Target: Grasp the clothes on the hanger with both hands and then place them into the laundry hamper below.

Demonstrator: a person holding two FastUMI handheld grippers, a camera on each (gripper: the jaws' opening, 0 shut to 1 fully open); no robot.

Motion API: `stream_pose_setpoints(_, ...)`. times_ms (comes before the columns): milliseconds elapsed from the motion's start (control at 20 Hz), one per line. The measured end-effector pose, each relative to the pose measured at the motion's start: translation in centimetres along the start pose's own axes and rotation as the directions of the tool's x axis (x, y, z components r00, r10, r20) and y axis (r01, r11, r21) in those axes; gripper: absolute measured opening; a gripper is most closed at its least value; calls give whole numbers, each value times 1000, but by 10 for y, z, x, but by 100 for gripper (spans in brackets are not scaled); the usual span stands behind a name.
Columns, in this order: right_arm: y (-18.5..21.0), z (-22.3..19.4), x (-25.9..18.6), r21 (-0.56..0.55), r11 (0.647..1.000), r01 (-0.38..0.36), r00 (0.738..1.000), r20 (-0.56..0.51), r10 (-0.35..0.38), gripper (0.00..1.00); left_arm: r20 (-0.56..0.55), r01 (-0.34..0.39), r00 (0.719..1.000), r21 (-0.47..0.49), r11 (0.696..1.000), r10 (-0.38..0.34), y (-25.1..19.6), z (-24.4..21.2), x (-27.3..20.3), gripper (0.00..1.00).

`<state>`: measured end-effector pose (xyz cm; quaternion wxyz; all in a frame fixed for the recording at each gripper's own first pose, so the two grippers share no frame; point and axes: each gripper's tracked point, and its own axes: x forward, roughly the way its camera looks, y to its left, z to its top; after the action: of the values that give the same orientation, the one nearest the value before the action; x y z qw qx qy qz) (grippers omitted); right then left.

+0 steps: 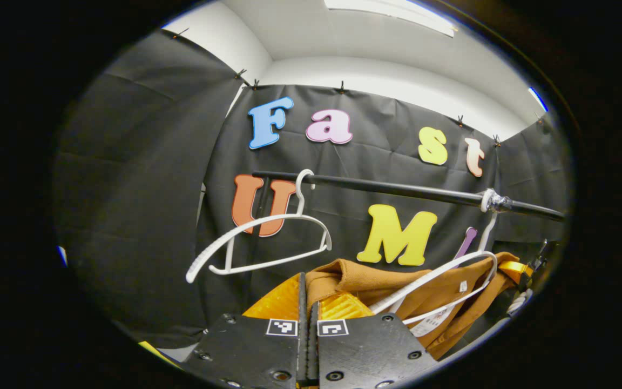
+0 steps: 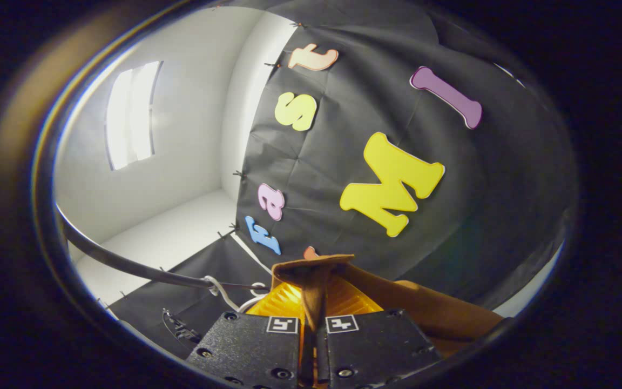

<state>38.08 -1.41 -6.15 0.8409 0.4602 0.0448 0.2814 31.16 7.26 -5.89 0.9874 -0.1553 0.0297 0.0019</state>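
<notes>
- Left gripper (image 1: 308, 308), at the bottom of the left gripper view, has its jaws drawn together with hardly a slit between them; brown cloth rises just behind the fingers, but I cannot tell whether any of it is pinched.
- Right gripper (image 2: 311, 302), at the bottom of the right gripper view, has its jaws closed on a fold of the garment (image 2: 316, 281), which stands up between the fingers and trails off to the lower right.
- Just past the left gripper, the garment (image 1: 397, 286) is bunched, brown, lying over the lower part of a white hanger (image 1: 440, 275) toward the rail's right end.
- A label (image 1: 427, 325) hangs at the garment's lower edge.
- That hanger's hook goes up to a taped spot on the rail (image 1: 397, 189), a dark bar running across the booth.
- An empty hanger (image 1: 259, 243), white and tilted, hooks on near the rail's left end, well apart from the other.
- In the right gripper view the rail (image 2: 127, 265) curves along the lower left, with a white hook (image 2: 219, 289) on it beside the gripper.
- Farthest off, a ceiling light (image 2: 130, 113) glows on the white wall.
</notes>
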Motion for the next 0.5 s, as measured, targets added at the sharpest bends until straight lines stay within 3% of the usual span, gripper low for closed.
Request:
stream_pose_setpoints(150,-13,1,-1,-85,995,50,998,-19,-52,5,-16,27,999,-41,999,-28,-1,-5,4,5)
stream_pose_setpoints(300,-32,5,-2,-90,990,111,993,-25,-114,6,-43,57,997,-92,994,-61,-3,-14,8,5)
stream_pose_setpoints(400,-34,0,-3,-75,990,117,992,-39,-120,6,-41,62,997,-86,994,-66,1,-17,8,5)
stream_pose_setpoints(500,-33,-6,-4,-87,990,115,991,-52,-120,6,-28,70,997,-108,992,-74,3,-17,3,0)
